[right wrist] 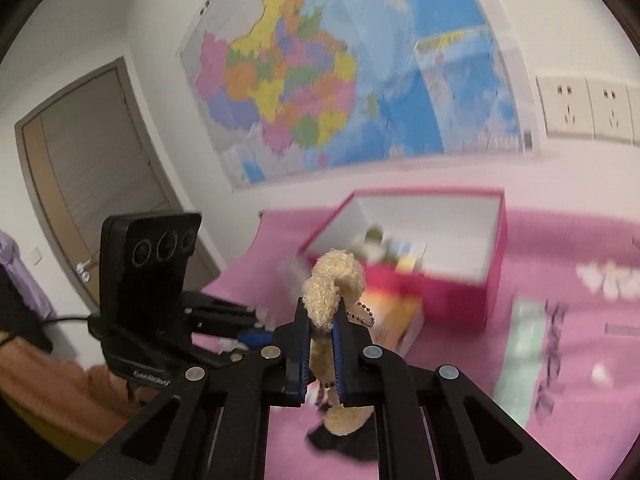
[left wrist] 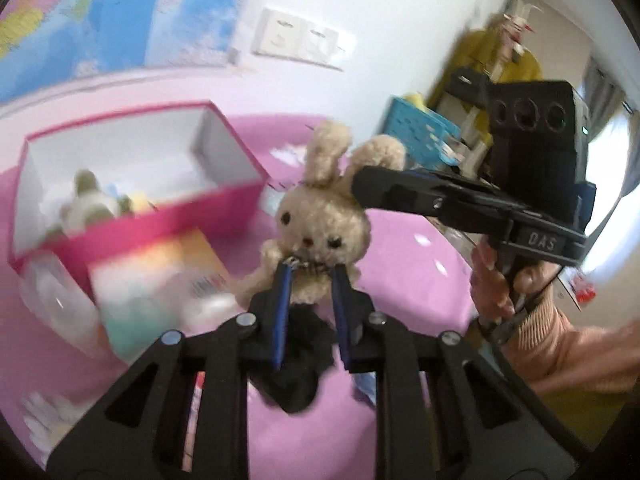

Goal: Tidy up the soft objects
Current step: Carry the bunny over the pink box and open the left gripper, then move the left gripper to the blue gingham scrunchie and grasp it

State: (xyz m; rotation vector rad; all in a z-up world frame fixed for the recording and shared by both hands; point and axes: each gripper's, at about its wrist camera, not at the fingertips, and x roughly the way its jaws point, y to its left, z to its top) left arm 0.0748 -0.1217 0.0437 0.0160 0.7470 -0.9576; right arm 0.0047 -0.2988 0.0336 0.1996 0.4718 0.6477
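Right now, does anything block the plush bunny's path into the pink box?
Nothing visible blocks it. The plush bunny, gripped by the left gripper and the right gripper, hangs above the table; the pink box beyond is open-topped, with toys inside.

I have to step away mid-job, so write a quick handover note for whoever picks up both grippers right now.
Left gripper: closed on the plush bunny at its neck and chest.
Right gripper: closed on the same bunny, on one ear.
The bunny is held in the air over the pink table cover, near the pink box.
Done: one green-and-cream plush already lies in the box.
Left: carry the bunny over the box, release both grippers, then check the table for other soft items.
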